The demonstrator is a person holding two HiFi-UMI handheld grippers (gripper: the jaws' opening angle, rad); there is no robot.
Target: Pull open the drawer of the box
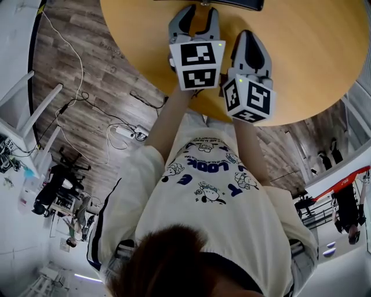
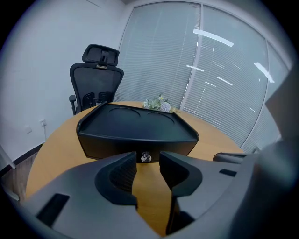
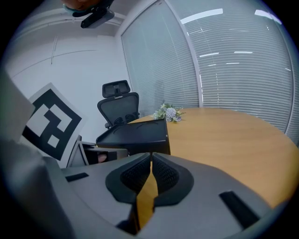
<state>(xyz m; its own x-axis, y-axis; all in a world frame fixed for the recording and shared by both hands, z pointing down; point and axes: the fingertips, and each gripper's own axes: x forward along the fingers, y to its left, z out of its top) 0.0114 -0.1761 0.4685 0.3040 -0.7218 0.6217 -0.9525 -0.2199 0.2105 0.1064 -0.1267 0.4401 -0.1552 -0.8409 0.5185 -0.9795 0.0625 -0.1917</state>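
Note:
A black box (image 2: 135, 126) with a tray-like top stands on the round wooden table (image 1: 313, 52). Its drawer front faces me and sits flush, with a small metal knob (image 2: 146, 157) low at its middle. My left gripper (image 2: 147, 163) is open, its jaws a little short of the knob and to either side of it, with nothing between them. In the head view the left gripper (image 1: 198, 14) points at the box (image 1: 232, 3) at the top edge. My right gripper (image 3: 151, 156) hangs beside it on the right, shut on nothing, with the box's side (image 3: 135, 133) ahead and to its left.
A black office chair (image 2: 96, 84) stands behind the table. A small bunch of flowers (image 2: 159, 103) lies just past the box. Blinds cover the window wall. Cables and a power strip (image 1: 124, 132) lie on the wooden floor to the left.

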